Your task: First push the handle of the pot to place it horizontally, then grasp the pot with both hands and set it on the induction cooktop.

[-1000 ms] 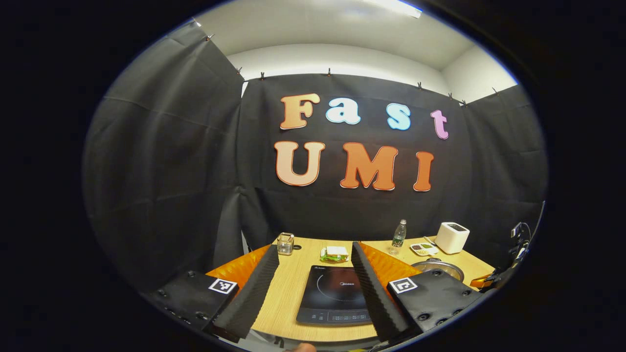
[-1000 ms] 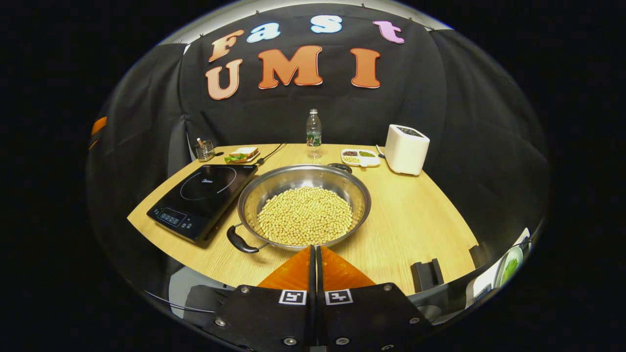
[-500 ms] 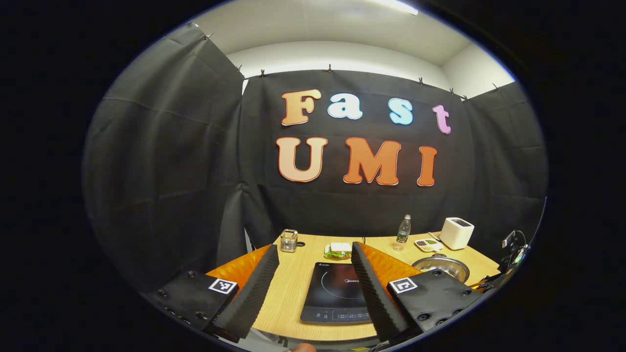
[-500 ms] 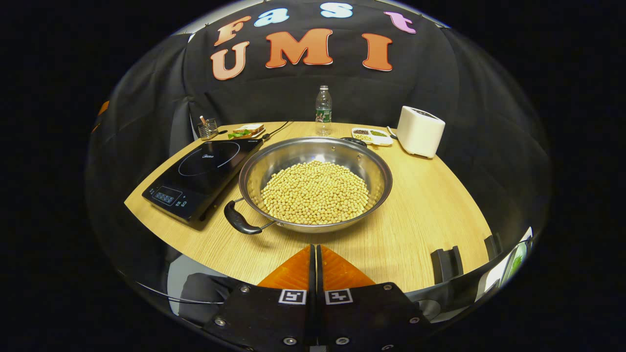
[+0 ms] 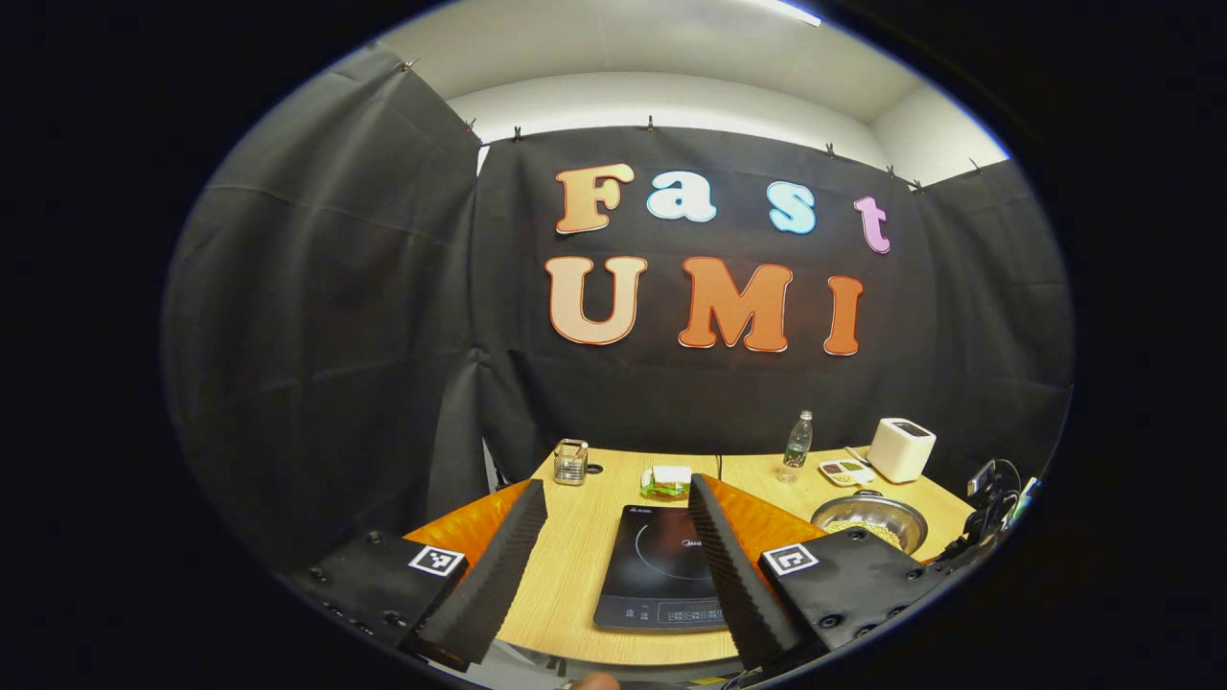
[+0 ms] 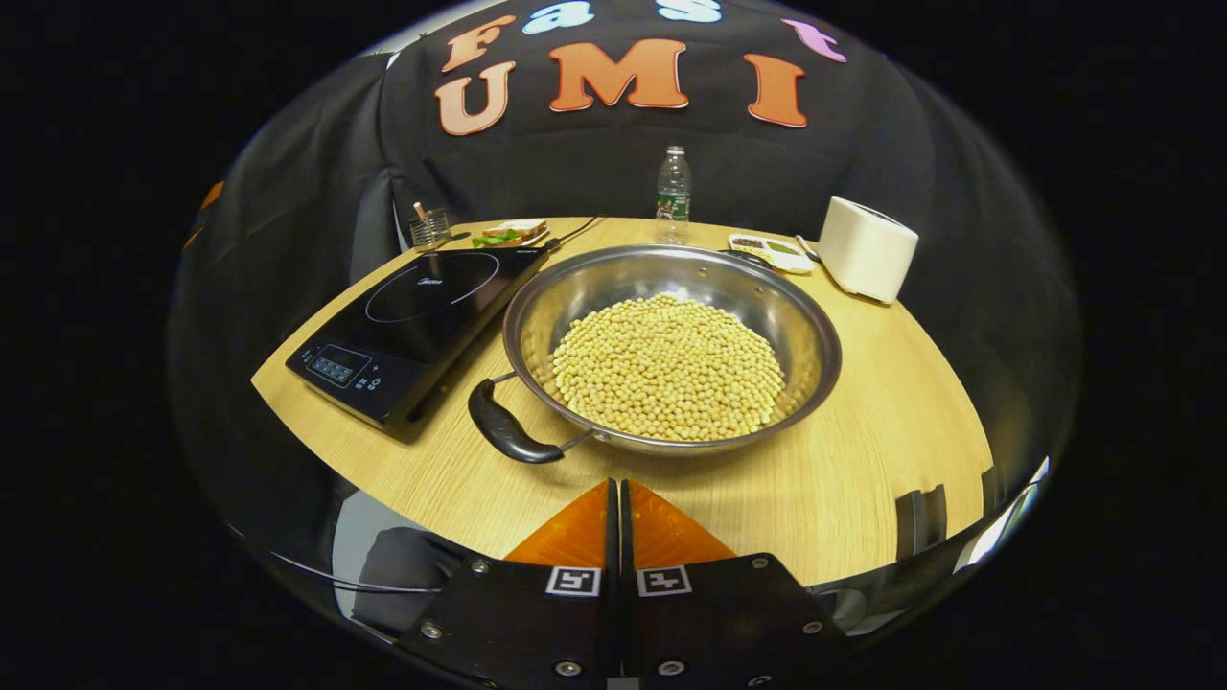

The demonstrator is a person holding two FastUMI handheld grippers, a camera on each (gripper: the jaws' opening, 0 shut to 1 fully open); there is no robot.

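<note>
On the bench (image 6: pixel 863 460), beside the induction cooktop (image 6: pixel 422 316): pot (image 6: pixel 810 331) full of beans (image 6: pixel 668 364), untouched.
Right gripper (image 6: pixel 618 498) is closed and empty, short of the near handle (image 6: pixel 505 433); left gripper (image 5: pixel 613 565) is spread wide, empty. Expect a heavy, rigid, slick steel load; grip both handles and keep level.

At the frame's top you see a water bottle (image 6: pixel 674 195), white toaster (image 6: pixel 866 248), sandwich (image 6: pixel 508 232) and divided snack tray (image 6: pixel 769 251).
</note>
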